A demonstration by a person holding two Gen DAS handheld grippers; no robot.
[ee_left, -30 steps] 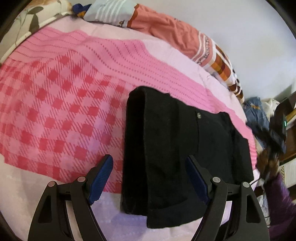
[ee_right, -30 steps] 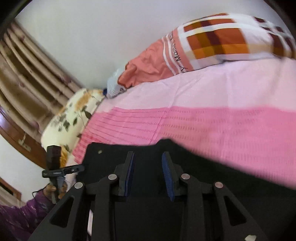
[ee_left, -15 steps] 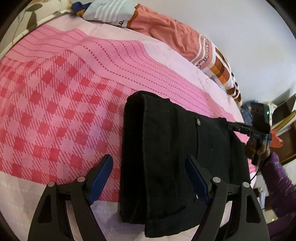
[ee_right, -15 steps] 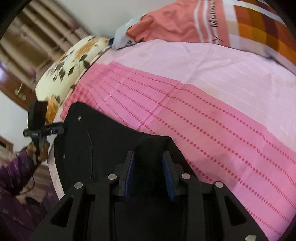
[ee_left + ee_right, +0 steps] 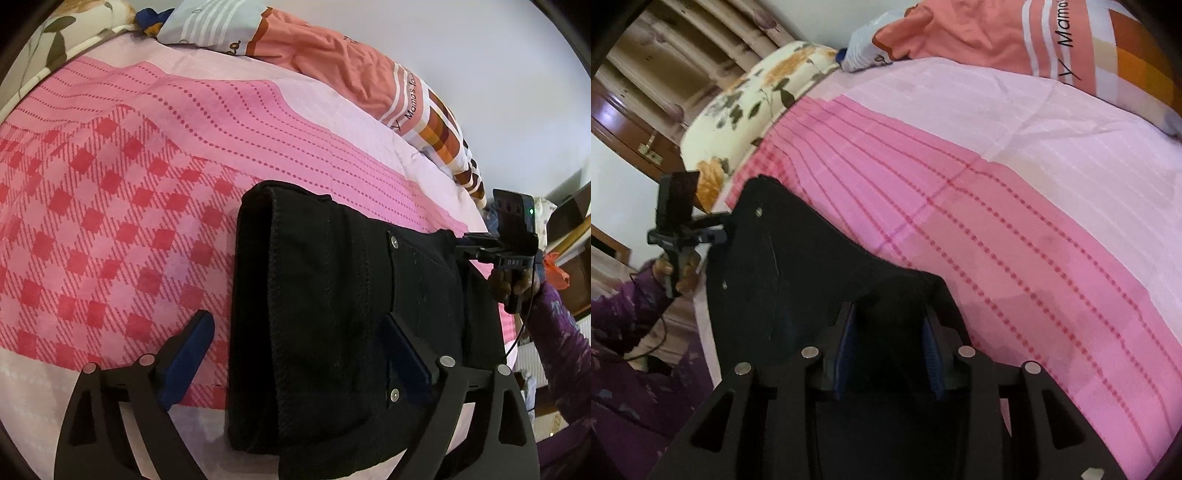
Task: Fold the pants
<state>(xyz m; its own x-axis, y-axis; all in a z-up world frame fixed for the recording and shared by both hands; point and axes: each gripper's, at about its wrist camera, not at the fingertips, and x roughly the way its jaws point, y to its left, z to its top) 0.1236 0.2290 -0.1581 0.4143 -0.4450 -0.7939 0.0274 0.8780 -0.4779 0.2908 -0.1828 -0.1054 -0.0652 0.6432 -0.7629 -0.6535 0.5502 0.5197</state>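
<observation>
The black pants (image 5: 332,302) lie folded into a thick block on the pink bed sheet (image 5: 122,229), toward the near edge of the bed. In the left wrist view the fold's rounded edge faces the checked part of the sheet, and two metal rivets show on the upper layer.

The left hand-held gripper (image 5: 295,354) is released: its jaws have just been opening and stand wide, one blue pad over the checked sheet just beside the pants, the other over the black cloth. The folded edge lies between them, but the pads do not press it.

Only the right wrist view shows the right hand-held gripper (image 5: 890,354) from close by. It is clenched on a raised bunch of the pants, the black cloth pulled up into a hump between its blue pads. From here the pants stretch away to the left, with the left hand-held gripper seen small at their far end, held by a hand with a purple sleeve (image 5: 624,314). The left wrist view shows the mirror of this: the right hand-held gripper small at the far right end of the pants.

Beyond the pants lie an orange-and-white blanket (image 5: 332,70) against the wall and a floral pillow (image 5: 750,99). Brown curtains (image 5: 701,40) appear only in the right wrist view.
</observation>
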